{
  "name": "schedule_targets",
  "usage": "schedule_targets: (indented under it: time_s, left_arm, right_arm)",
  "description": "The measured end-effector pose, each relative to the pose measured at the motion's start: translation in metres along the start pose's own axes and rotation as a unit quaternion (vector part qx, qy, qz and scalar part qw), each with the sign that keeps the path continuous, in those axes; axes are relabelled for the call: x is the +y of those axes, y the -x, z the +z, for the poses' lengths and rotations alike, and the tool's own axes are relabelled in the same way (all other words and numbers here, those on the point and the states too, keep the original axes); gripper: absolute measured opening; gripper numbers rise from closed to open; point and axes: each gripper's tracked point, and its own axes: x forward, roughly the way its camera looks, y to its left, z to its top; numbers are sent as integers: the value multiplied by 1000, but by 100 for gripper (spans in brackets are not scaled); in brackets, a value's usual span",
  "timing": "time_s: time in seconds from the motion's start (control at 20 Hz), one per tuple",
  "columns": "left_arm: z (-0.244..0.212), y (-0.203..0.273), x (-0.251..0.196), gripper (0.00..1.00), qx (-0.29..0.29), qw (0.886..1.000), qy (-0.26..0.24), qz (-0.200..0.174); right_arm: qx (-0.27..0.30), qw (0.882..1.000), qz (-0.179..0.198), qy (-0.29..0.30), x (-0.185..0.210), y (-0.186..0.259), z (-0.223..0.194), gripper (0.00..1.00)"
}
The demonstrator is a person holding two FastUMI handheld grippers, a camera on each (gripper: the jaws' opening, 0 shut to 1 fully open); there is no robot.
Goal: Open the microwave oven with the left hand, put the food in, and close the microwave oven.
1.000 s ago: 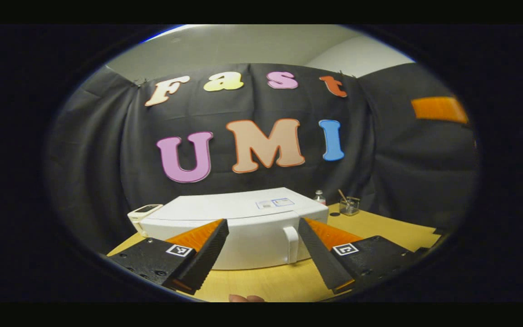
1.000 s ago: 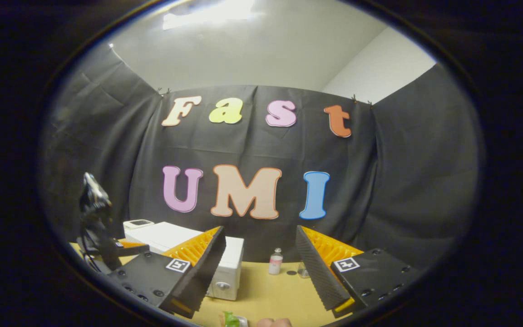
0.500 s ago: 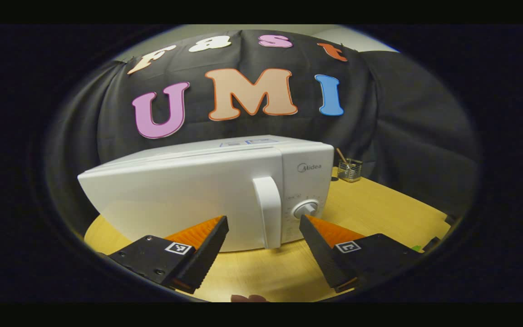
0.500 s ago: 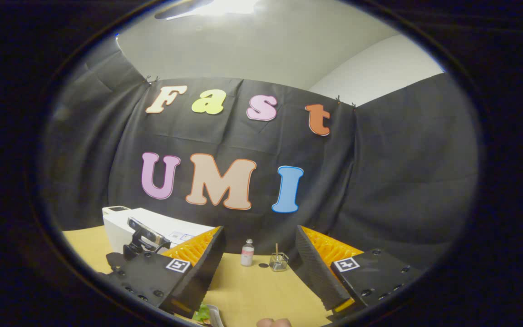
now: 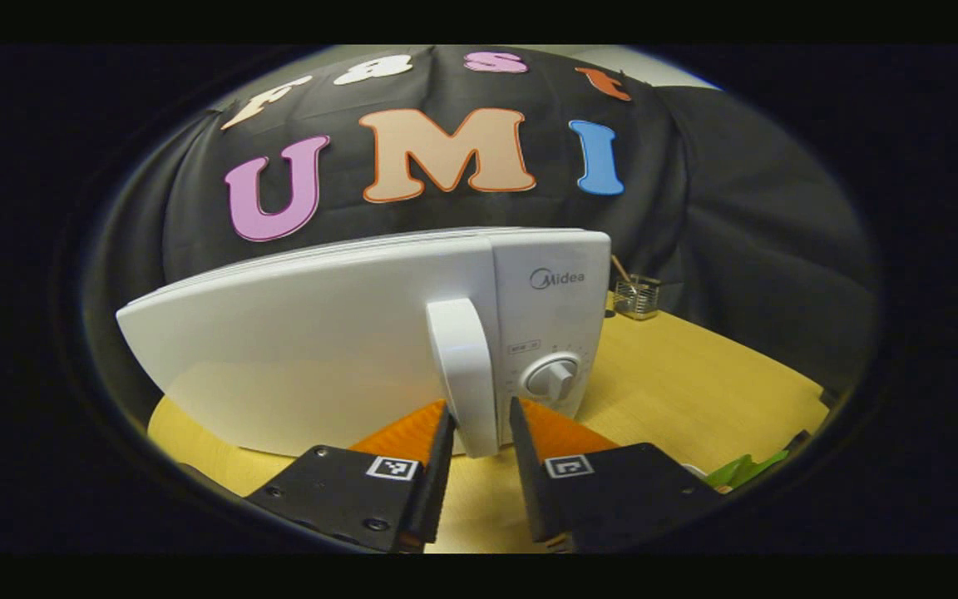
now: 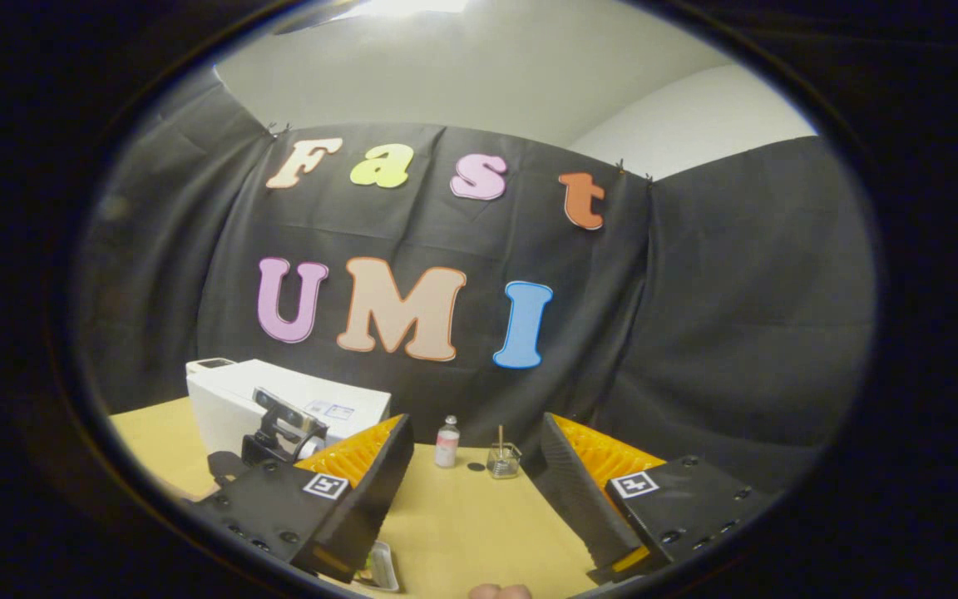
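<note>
My left gripper point(image 5: 479, 433) has its two fingers either side of the lower end of the door handle point(image 5: 464, 370) on the white microwave oven point(image 5: 346, 333), narrowed close to it, though I cannot tell whether both pads are actually pressing on the handle, so I treat the grasp as not yet sure. The door is closed, flush with the control panel and its knob point(image 5: 553, 378) just to the right. To do this step well I judge I should first pinch firmly on the handle, seated deep enough that the pads bear on its flanks and not merely its front edge. Then I would pull in an arc, following the door's swing about its far left edge, not straight back, since a straight tug could drag the whole oven across the worktop point(image 5: 695, 391) or slip the pads off. A steady, moderate pull should release the latch. My right gripper point(image 6: 475, 491) hangs spread and empty above the yellow worktop, well apart from the oven, with a small bottle point(image 6: 446, 443) and a glass jar point(image 6: 502, 459) near the back wall. The food point(image 5: 743, 470), something green, lies at the right margin of the left gripper view on the worktop, well clear of the door's swing I reckon
</note>
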Motion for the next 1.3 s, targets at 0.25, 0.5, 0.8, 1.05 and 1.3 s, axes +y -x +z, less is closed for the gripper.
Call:
schedule_targets:
  time_s: [0.25,0.5,0.8,1.05,1.3]
  left_arm:
    - [-2,-4,-2,24,7,1000,15,-11]
    - [-6,-1,-2,14,23,999,31,-25]
    - [-26,57,-6,10,29,998,40,-48]
    - [-52,127,9,11,38,996,60,-56]
    - [-76,183,39,11,57,996,66,-31]
  right_arm:
    - [9,1000,20,-4,13,-3,-5,97]
    - [11,999,46,-12,30,-4,-6,98]
    - [0,998,59,-18,37,-19,-3,97]
    - [13,996,90,-15,59,-32,-16,97]
    - [21,991,132,-15,99,-36,-25,97]
